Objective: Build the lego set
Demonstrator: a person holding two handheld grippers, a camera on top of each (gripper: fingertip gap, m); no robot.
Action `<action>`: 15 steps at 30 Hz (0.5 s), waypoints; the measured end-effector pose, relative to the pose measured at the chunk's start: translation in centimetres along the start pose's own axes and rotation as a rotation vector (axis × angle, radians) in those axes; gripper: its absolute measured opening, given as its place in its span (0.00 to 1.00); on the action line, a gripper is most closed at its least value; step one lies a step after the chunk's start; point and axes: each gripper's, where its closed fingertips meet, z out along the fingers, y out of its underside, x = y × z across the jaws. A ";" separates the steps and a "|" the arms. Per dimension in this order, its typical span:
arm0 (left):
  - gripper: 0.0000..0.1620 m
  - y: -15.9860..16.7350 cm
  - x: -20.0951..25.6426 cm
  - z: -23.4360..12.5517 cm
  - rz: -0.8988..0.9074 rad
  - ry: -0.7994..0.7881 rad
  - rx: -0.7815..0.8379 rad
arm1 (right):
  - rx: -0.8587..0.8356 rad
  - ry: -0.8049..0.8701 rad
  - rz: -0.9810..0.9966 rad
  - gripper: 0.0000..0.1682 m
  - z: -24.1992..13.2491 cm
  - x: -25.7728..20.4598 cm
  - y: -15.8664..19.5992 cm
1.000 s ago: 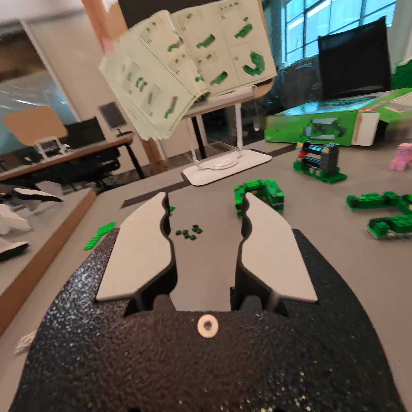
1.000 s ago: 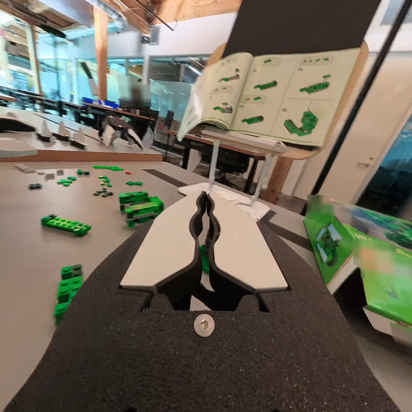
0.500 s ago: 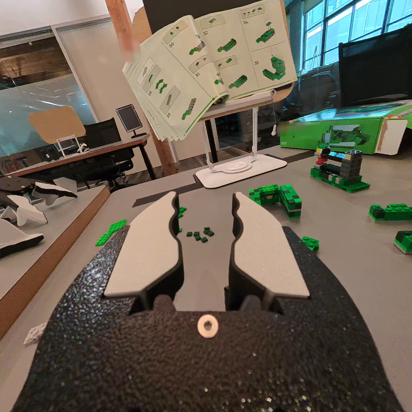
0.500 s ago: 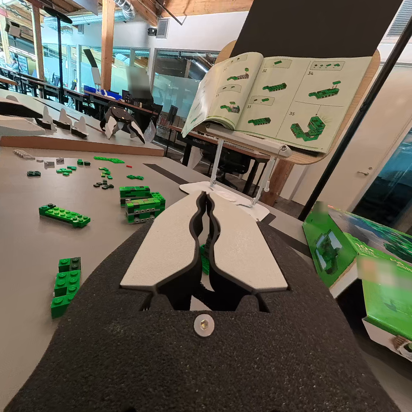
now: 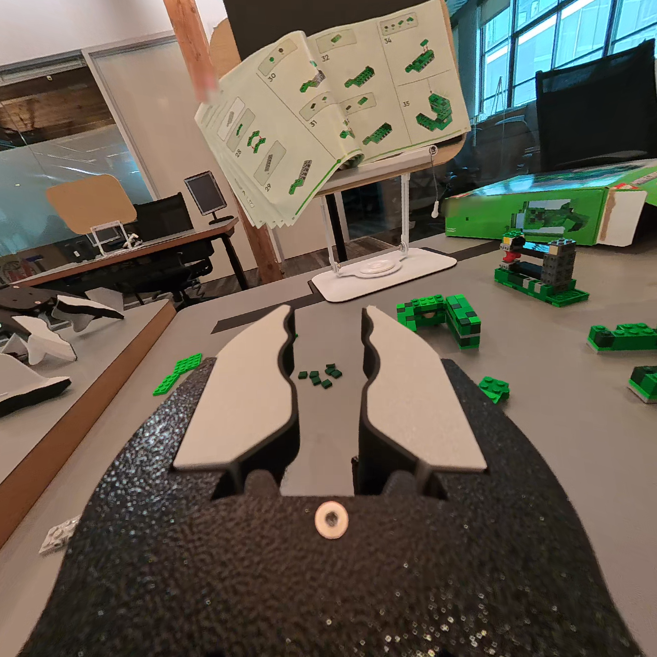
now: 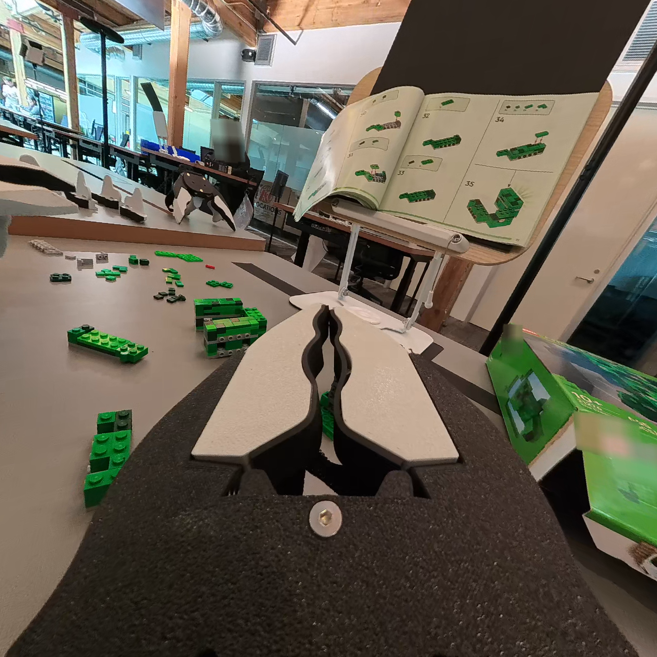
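My left gripper is open and empty, low over the grey table. Several small dark green tiles lie on the table between its fingers. A green L-shaped lego assembly stands just right of it. My right gripper is shut on a green lego piece, which shows only through the gap between the fingers. The L-shaped assembly is to its left. The open instruction booklet sits on a white stand and also shows in the right wrist view.
A grey, black and green build, a long green piece, a small green brick and flat green plates lie about. The green set box is at right. A stepped green piece lies near left. A raised wooden-edged shelf borders the left. The left gripper's tips are roughly 25 centimetres from the right gripper's. The green L-shaped lego assembly is about 15 centimetres from my left fingertips.
My left gripper's jaws have narrowed and its view has swung, so the booklet and bricks sit further right. My right gripper has stayed shut on the green piece and shifted only slightly.
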 end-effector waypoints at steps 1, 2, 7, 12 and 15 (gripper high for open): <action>0.21 0.0 0.0 0.0 0.002 0.000 -0.001 | 0.000 -0.001 0.001 0.00 0.0 0.0 0.0; 0.21 0.0 0.0 0.0 0.002 -0.004 0.000 | 0.001 -0.003 0.001 0.00 0.0 0.0 0.0; 0.21 -0.1 -0.3 -0.1 -0.013 -0.013 0.009 | 0.002 -0.013 -0.009 0.00 0.1 -0.3 0.0; 0.20 -0.1 -0.2 -0.1 -0.010 -0.004 0.007 | 0.003 -0.011 -0.006 0.00 0.0 -0.2 0.0; 0.19 -0.1 -0.1 0.0 -0.006 0.000 0.006 | 0.003 -0.011 -0.006 0.00 0.0 -0.2 0.0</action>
